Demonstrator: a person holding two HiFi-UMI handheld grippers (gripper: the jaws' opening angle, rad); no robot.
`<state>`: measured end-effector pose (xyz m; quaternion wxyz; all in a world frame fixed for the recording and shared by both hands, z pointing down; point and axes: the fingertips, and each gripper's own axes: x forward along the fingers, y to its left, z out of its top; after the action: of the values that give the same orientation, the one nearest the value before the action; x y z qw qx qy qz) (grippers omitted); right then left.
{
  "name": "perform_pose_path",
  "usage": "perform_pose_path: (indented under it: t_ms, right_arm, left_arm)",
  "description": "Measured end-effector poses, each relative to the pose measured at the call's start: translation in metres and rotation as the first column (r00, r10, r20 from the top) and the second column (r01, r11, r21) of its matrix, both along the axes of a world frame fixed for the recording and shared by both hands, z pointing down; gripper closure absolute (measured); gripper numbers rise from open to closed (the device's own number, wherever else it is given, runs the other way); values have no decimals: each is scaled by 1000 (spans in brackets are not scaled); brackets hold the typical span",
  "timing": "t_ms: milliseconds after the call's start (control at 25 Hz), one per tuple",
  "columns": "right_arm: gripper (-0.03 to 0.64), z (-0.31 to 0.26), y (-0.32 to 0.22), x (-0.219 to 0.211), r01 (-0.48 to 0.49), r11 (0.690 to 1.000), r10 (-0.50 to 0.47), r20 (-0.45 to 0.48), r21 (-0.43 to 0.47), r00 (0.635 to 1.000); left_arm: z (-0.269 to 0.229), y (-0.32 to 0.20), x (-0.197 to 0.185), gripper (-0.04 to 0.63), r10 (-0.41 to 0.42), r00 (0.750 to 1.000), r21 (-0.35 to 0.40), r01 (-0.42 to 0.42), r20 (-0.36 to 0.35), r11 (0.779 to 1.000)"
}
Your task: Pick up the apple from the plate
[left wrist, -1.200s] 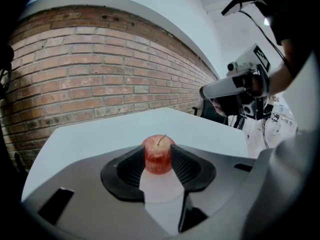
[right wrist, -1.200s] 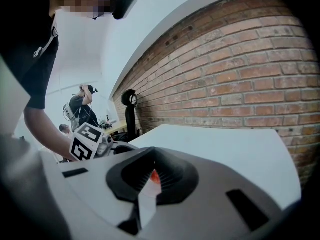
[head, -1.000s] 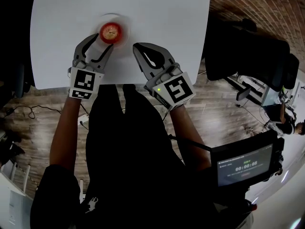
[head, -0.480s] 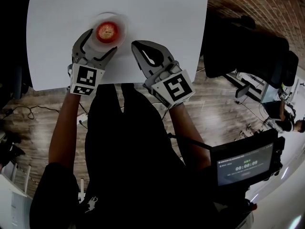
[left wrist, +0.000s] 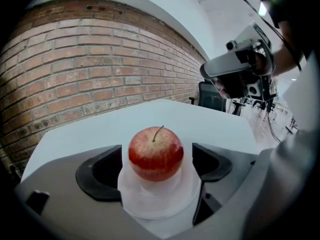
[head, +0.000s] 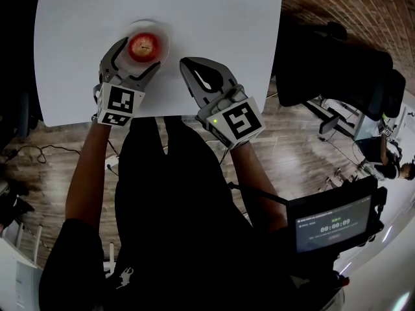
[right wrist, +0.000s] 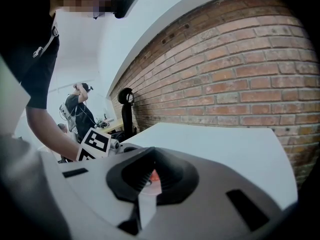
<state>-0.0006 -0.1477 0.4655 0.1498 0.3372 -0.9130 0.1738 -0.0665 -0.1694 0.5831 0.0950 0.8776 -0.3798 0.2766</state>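
A red apple (head: 143,46) (left wrist: 155,153) with a stem stands upright on a small white plate (head: 160,30) (left wrist: 156,205) on the white table. My left gripper (head: 138,55) (left wrist: 157,166) reaches around it. Its jaws have just been opening and now stand wide, with the apple between them and a gap at each dark pad (left wrist: 106,172). My right gripper (head: 189,64) (right wrist: 150,176) rests to the right of the plate with its fingers together and nothing held. Through its slit a sliver of the apple (right wrist: 154,176) shows.
The white table (head: 220,18) ends just before my body. A black office chair (head: 337,70) stands at its right over wood flooring. A screen device (head: 334,225) hangs at my right hip. A brick wall (left wrist: 90,59) lies beyond the table. Another person (right wrist: 80,109) stands far off.
The left gripper's jaws have spread wider and slid a little forward, so the apple now sits between them. The right gripper has kept still.
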Motion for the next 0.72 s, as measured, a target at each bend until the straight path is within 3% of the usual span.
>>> perform_pose_path:
  t_ms: [720]
  right_arm:
    - [614,0,-2,3,-21,1000,21,-1,-4,1000]
  left_arm:
    - [9,-12,1,167,7,1000,9,-7,25,1000]
